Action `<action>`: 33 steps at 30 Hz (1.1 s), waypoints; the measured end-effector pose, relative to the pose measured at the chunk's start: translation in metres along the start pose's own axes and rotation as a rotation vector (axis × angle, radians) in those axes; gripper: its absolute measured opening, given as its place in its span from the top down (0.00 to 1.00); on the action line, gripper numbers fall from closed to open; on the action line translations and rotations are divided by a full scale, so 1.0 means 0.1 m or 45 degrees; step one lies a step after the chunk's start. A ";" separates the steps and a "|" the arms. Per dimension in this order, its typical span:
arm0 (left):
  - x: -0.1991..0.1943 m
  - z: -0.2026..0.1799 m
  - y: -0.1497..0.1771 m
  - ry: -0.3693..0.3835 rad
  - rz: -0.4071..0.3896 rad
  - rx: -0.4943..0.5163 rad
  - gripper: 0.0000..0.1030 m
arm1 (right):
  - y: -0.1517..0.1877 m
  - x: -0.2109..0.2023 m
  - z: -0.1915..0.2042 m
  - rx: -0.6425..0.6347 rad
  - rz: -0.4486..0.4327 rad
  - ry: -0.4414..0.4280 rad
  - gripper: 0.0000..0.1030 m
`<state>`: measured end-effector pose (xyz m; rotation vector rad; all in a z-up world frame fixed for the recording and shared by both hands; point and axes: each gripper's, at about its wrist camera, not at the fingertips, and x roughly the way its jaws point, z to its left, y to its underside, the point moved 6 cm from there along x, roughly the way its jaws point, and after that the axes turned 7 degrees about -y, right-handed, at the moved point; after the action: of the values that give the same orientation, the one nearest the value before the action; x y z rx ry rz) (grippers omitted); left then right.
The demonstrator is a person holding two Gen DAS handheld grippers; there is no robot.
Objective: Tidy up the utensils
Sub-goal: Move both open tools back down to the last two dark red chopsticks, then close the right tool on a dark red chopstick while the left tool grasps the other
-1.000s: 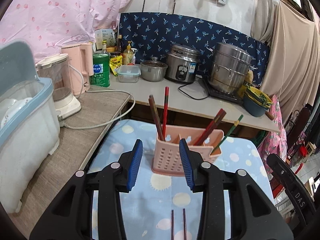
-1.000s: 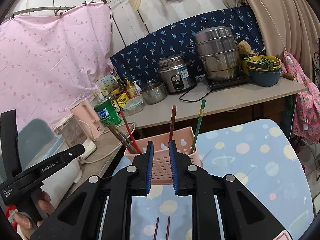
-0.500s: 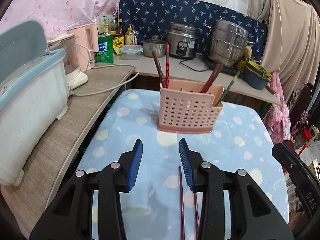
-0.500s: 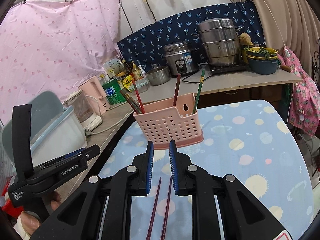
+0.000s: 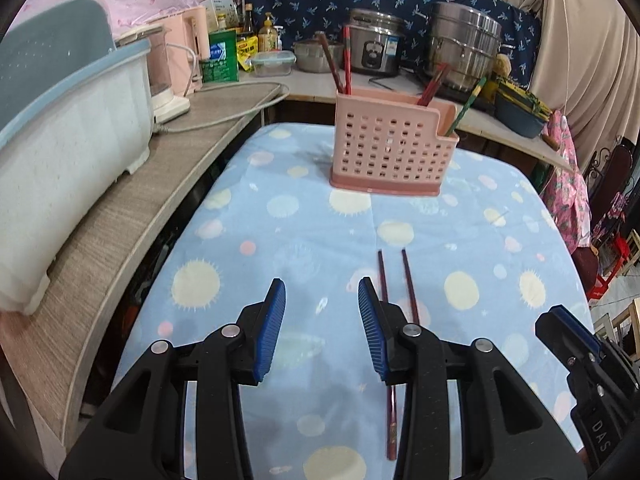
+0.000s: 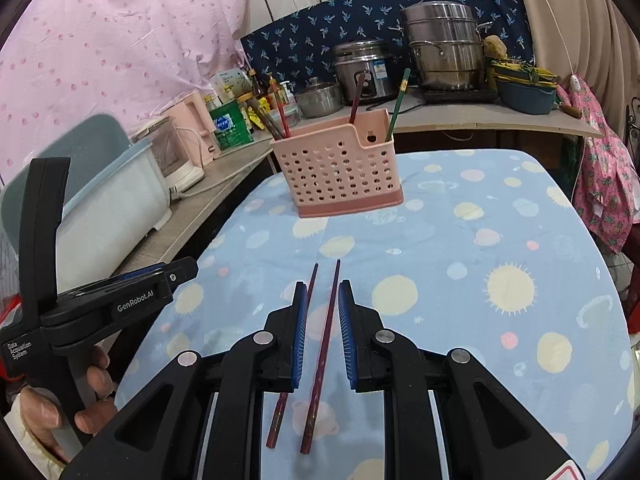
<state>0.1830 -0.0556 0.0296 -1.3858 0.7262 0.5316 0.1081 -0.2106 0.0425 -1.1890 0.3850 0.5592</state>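
Observation:
A pink perforated utensil holder (image 5: pixel 390 148) stands at the far end of the blue dotted tablecloth (image 5: pixel 312 240) and holds several chopsticks; it also shows in the right wrist view (image 6: pixel 338 170). Two dark red chopsticks (image 6: pixel 322 344) lie side by side on the cloth, also seen in the left wrist view (image 5: pixel 408 280). My right gripper (image 6: pixel 322 300) is slightly open above them, with one chopstick showing between its pads and the other partly under the left pad. My left gripper (image 5: pixel 321 294) is open and empty, just left of the chopsticks.
A grey counter (image 5: pixel 120 200) runs along the left with a white and blue bin (image 5: pixel 68 132), a blender and a pink kettle. Behind the table a shelf carries a rice cooker (image 5: pixel 374 50), steel pots (image 5: pixel 462 46), jars and a blue bowl (image 5: pixel 520 114).
Both grippers have pulled back from the pink holder and dropped toward the cloth. The two loose chopsticks now lie under the right gripper. The right gripper's jaws have opened slightly.

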 end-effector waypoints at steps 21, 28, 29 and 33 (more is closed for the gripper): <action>0.27 0.16 0.94 -0.044 0.209 0.028 0.47 | 1.11 0.43 0.14 -0.054 0.296 0.005 0.83; 0.30 0.14 1.04 -0.040 0.239 0.037 0.46 | 1.20 0.52 0.10 -0.062 0.331 0.027 0.83; 0.30 0.13 1.05 -0.038 0.241 0.042 0.46 | 1.21 0.52 0.10 -0.062 0.330 0.027 0.85; 0.30 0.06 1.08 -0.026 0.251 0.056 0.44 | 1.21 0.51 0.09 -0.094 0.323 0.051 0.90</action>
<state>0.1269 -0.0384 -0.0659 -1.2729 0.8582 0.6798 0.0770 -0.1597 -0.0748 -1.2315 0.5580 0.7754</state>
